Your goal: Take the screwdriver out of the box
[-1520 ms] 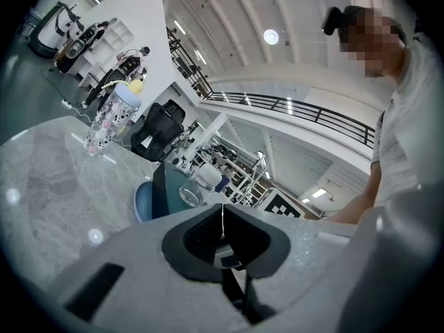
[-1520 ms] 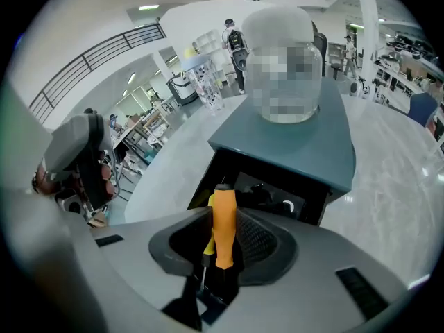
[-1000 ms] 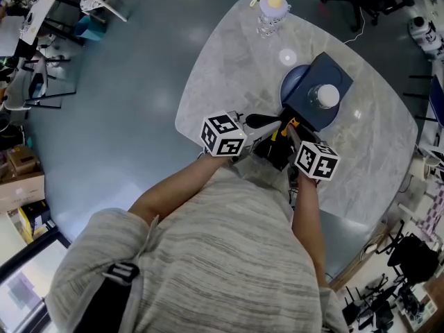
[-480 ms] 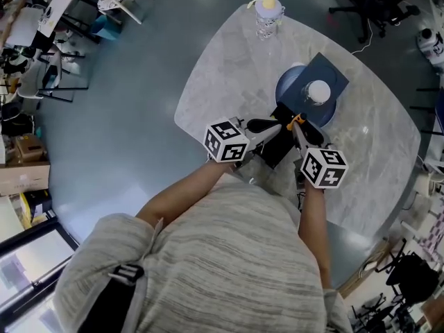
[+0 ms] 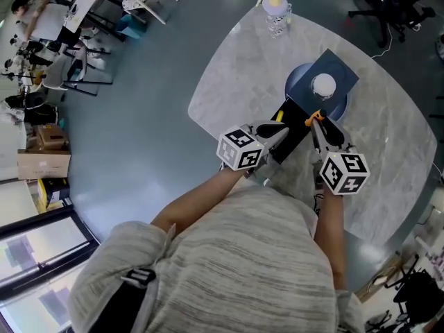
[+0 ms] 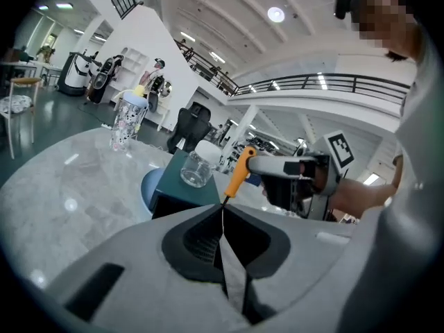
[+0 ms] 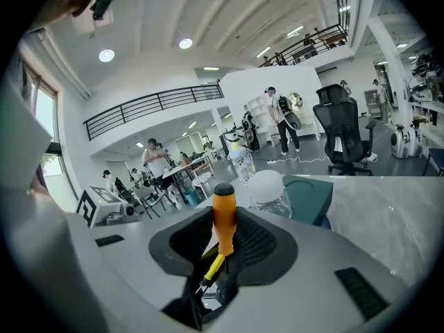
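Observation:
The screwdriver (image 5: pixel 316 117) has an orange handle (image 7: pixel 223 220) and a thin shaft. My right gripper (image 5: pixel 321 125) is shut on it and holds it in the air, handle end forward, just right of the black box (image 5: pixel 293 132). From the left gripper view the screwdriver (image 6: pixel 239 173) sticks out of the right gripper (image 6: pixel 295 175) above the table. My left gripper (image 5: pixel 280 132) is shut (image 6: pixel 223 212), with nothing showing between its jaws, at the box's near left edge.
A dark blue lid-like square (image 5: pixel 336 71) with a clear jar (image 5: pixel 323 86) on it rests on a blue plate (image 5: pixel 297 83) behind the box. A water bottle (image 5: pixel 276 8) stands at the far edge of the grey marble table (image 5: pixel 236 75). Chairs and desks surround it.
The right gripper has risen and moved right with the screwdriver, away from the black box. The left gripper has shifted right along the box's near edge, still shut.

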Tool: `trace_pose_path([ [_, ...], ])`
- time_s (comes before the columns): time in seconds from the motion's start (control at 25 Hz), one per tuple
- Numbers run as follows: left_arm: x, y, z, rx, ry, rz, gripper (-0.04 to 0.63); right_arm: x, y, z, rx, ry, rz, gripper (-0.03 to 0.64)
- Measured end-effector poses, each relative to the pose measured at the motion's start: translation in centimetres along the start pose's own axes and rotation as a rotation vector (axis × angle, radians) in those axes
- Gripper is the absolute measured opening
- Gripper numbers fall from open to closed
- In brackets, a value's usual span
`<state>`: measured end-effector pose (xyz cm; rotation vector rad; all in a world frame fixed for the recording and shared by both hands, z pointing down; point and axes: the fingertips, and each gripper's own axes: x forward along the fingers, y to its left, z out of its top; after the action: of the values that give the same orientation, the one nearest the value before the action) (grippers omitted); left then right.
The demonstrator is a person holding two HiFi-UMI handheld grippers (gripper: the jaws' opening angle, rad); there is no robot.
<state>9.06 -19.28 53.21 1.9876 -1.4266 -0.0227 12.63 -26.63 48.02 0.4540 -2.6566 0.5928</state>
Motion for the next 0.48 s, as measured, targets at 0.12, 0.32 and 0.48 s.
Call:
trace_pose_path([
  [0.12,0.3,0.7,-1.6,-0.018,0.078,0.101,0.017,-0.7,-0.2,0.8,-0.002,-0.026,0.014,0.106],
  [0.32,1.4,2.2,-4.0,-0.047,0.199,0.230,0.018,-1.5,-0.3,1.7,0.008,-0.064,0.041,0.106],
  [0.48,2.1,4.0,-4.9,-0.079,0.255,0.350,0.018,-1.9,-0.5,2.0,0.015,-0.082,0.062,0.106],
])
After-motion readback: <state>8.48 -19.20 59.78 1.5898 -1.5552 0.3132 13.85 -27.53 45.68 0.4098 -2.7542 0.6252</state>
